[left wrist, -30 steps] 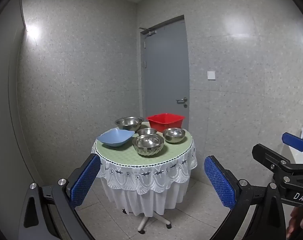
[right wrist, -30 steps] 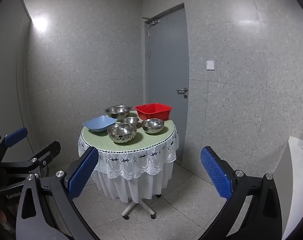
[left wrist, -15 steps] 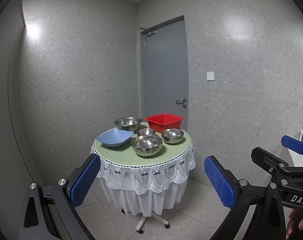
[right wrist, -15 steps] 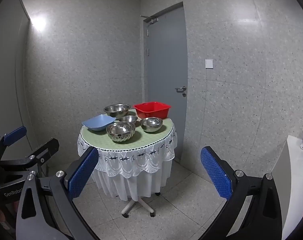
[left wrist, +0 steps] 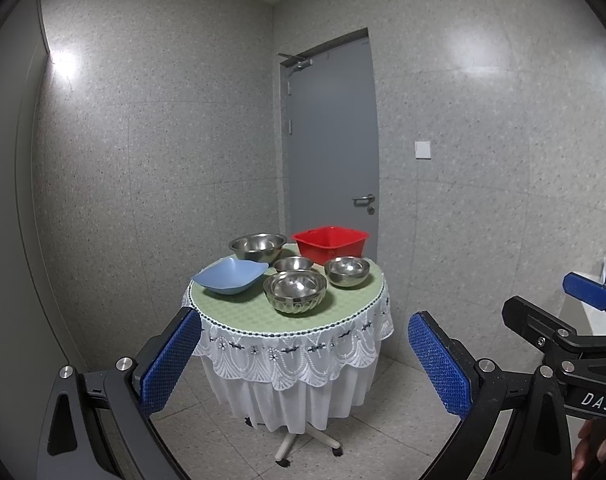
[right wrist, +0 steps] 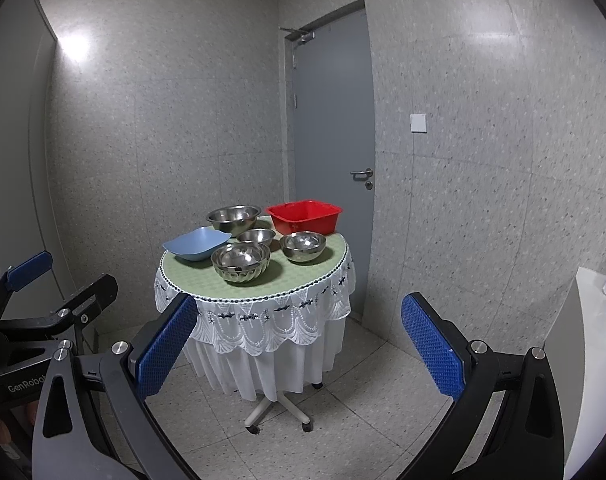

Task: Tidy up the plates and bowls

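A small round table with a green mat and white lace cloth stands ahead. On it are a blue bowl, a red tub, a large steel bowl, a steel bowl stack, a small steel bowl and another steel bowl. My left gripper and right gripper are both open and empty, well short of the table.
A grey door is shut behind the table. Speckled walls close in at the back and on both sides. A white counter stands at the right. The table rests on a wheeled base on tiled floor.
Both grippers have drifted slightly, so the table sits a little differently in each view. Nothing on the table has moved and both jaws stay open.
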A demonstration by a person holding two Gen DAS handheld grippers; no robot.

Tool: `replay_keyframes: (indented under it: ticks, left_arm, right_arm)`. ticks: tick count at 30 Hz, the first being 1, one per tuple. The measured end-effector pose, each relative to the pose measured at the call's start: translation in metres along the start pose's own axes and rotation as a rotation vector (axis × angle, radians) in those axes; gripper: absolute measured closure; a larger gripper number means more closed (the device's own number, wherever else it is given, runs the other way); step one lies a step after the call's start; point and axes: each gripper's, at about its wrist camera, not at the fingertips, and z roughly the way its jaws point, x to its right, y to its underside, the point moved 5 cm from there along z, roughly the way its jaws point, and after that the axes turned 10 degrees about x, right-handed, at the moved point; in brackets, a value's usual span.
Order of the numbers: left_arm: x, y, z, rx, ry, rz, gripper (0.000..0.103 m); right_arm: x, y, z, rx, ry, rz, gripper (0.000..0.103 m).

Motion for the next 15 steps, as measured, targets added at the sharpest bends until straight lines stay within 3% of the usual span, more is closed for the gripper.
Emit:
replay_keyframes:
  ticks: [15]
  left_arm:
    - [0.0031, -0.0055, 0.0045, -0.013, -0.011, -0.005, 0.001]
  right_arm:
    - [-0.0016, 0.0018, 0.0106, -0.006, -0.012, -0.002, 0.000]
